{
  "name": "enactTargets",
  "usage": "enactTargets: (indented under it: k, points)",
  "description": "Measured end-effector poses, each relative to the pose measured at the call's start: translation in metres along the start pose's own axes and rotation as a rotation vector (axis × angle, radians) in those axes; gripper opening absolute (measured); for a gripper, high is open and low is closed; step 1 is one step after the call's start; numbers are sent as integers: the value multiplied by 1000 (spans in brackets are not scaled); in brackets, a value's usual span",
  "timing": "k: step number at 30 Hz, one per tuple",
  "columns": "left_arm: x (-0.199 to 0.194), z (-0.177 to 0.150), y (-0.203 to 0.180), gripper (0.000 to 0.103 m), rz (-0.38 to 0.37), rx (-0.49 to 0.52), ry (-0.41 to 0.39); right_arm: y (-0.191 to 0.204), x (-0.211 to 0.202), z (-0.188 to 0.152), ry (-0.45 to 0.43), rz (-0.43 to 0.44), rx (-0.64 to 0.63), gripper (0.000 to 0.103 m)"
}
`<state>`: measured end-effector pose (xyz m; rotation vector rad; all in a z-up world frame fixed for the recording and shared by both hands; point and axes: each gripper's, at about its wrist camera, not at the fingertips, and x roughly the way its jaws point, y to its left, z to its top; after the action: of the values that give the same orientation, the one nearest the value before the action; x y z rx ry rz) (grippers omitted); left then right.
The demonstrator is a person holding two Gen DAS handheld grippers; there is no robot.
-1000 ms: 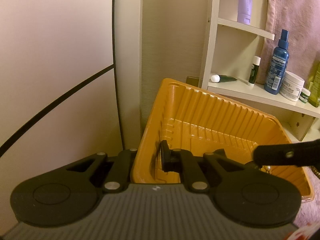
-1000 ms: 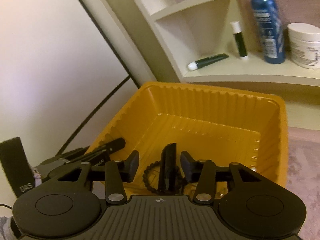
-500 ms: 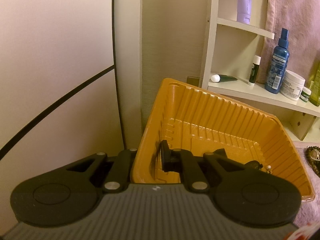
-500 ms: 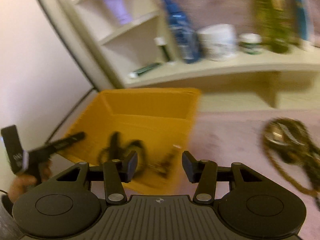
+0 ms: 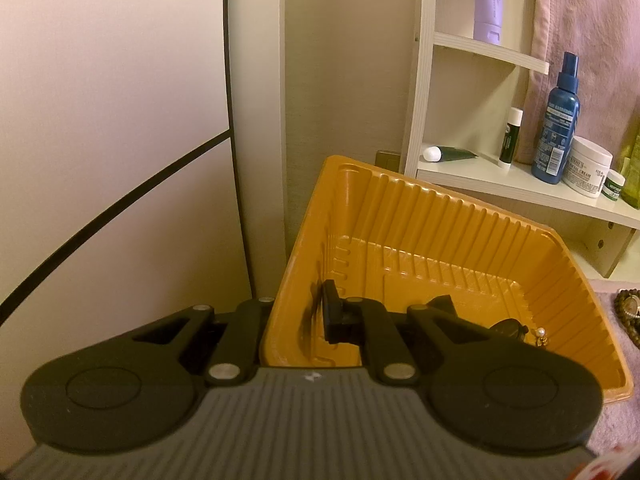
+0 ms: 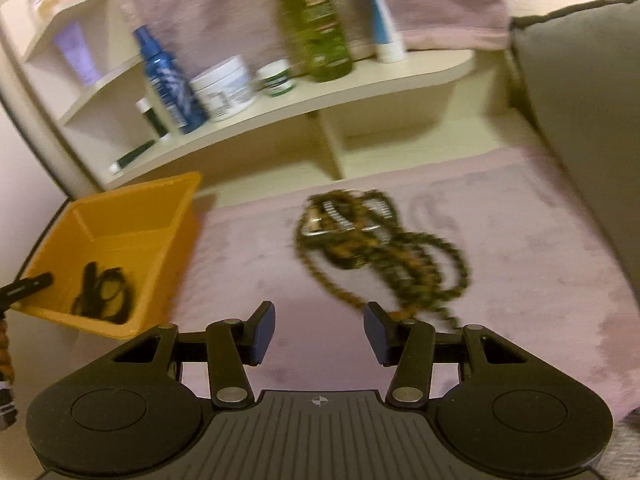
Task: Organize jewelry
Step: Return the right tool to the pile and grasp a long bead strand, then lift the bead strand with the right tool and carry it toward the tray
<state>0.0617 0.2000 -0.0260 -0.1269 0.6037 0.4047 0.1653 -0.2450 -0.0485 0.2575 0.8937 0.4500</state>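
Left gripper (image 5: 296, 320) clamped on the near-left wall of the orange tray (image 5: 440, 216), one finger (image 5: 332, 316) inside, the other outside and mostly hidden behind the wall. Tray tilted, far side raised toward the white shelf (image 5: 500, 184). Low in the tray, near the right wall: a dark bracelet (image 5: 510, 326) and a small pearl piece (image 5: 541, 334) beside it. Same tray (image 6: 120, 216) at far left in the right wrist view, dark bracelet (image 6: 104, 292) lying on its floor.

Right gripper (image 6: 319, 334) wide open, nothing between its fingers, hovering above the pink cloth (image 6: 520, 248). Tangled pile of brown beaded necklaces (image 6: 376, 248) lying on the cloth, just beyond the right finger (image 6: 378, 334), well to the right of the tray; blurred, so individual pieces hard to tell apart. On the shelf beyond: blue spray bottle (image 6: 164, 80), white jar (image 6: 224, 88), green bottle (image 6: 316, 20).
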Motion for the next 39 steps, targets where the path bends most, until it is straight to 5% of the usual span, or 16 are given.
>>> enactTargets:
  k: [15,27,31,39]
  points:
    - [1,0,0,10,-1,5,1,-14,23,27,-41,-26,-52,49]
    - [1,0,1,10,-2,7,1,-20,59,49,-24,-14,8,29]
    - [0,0,1,10,-2,7,1,-23,69,52,-4,12,45,8]
    - [1,0,1,10,-1,5,2,1,34,57,-124,97,-21,7]
